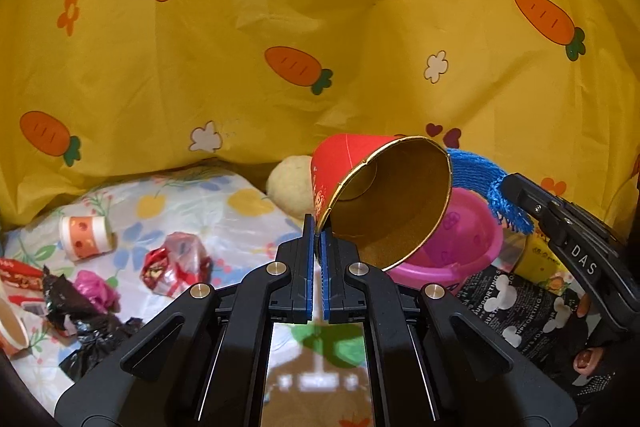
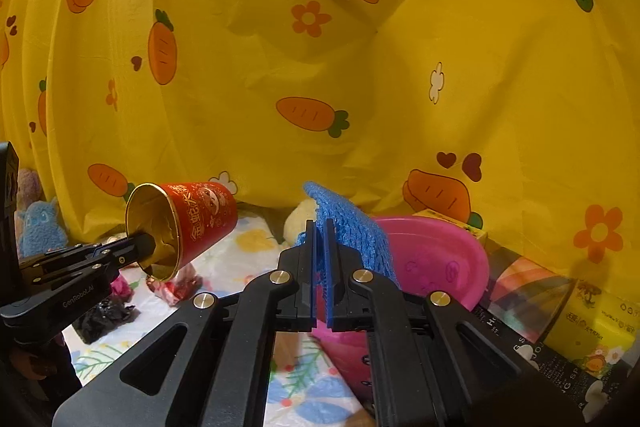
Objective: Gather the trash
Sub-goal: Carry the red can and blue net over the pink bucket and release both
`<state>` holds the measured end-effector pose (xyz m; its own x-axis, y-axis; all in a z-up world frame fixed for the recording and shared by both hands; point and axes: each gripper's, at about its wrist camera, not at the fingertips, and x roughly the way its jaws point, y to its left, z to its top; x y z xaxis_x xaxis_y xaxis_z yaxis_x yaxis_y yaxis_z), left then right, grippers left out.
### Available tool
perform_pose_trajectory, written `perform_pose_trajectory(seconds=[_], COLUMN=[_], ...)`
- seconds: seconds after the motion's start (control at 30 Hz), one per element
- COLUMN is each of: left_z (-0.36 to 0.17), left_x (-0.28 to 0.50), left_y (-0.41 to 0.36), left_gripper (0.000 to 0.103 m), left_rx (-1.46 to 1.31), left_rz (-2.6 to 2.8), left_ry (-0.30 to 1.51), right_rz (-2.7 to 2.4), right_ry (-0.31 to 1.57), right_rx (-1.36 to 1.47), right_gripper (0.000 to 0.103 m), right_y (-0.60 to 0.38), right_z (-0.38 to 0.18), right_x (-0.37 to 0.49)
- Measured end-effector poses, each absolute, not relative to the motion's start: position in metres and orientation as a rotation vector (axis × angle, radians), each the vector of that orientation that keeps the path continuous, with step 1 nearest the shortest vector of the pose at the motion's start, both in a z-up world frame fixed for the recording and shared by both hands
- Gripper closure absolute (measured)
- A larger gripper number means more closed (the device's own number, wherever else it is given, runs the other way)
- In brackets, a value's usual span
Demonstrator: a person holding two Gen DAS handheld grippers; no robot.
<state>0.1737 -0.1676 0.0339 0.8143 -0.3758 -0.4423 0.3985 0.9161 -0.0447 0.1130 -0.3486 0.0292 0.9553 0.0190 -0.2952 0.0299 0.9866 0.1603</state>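
My left gripper is shut on the rim of a red paper cup with a gold inside, held tilted in the air above a pink plastic basin. The cup also shows in the right wrist view, with the left gripper on its rim. My right gripper is shut on a blue knitted net, held over the pink basin. The net also shows in the left wrist view, beside the cup.
On the flowered sheet lie an orange-and-white cup, a crumpled red wrapper, black and pink wrappers and a pale ball. A black printed bag and a yellow box lie right. Yellow carrot cloth hangs behind.
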Motion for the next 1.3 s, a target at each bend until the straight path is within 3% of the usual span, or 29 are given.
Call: perform_pose_trajectory(seconds=[0.53,1.3], left_z=[0.010,-0.012], left_x=[0.220,0.242], left_y=[-0.236,-0.257], left_gripper=[0.101,0.101], left_rx=[0.081,0.075], left_rz=[-0.524,-0.572], left_ry=[0.504,0.577], right_rz=[-0.083,-0.099], right_ry=[0.371,0.431], right_rx=[0.191,0.235], right_gripper=[0.099,0.099], right_y=[-0.378,-0.394], right_z=[0.010,-0.002], right_x=[0.144,0.162])
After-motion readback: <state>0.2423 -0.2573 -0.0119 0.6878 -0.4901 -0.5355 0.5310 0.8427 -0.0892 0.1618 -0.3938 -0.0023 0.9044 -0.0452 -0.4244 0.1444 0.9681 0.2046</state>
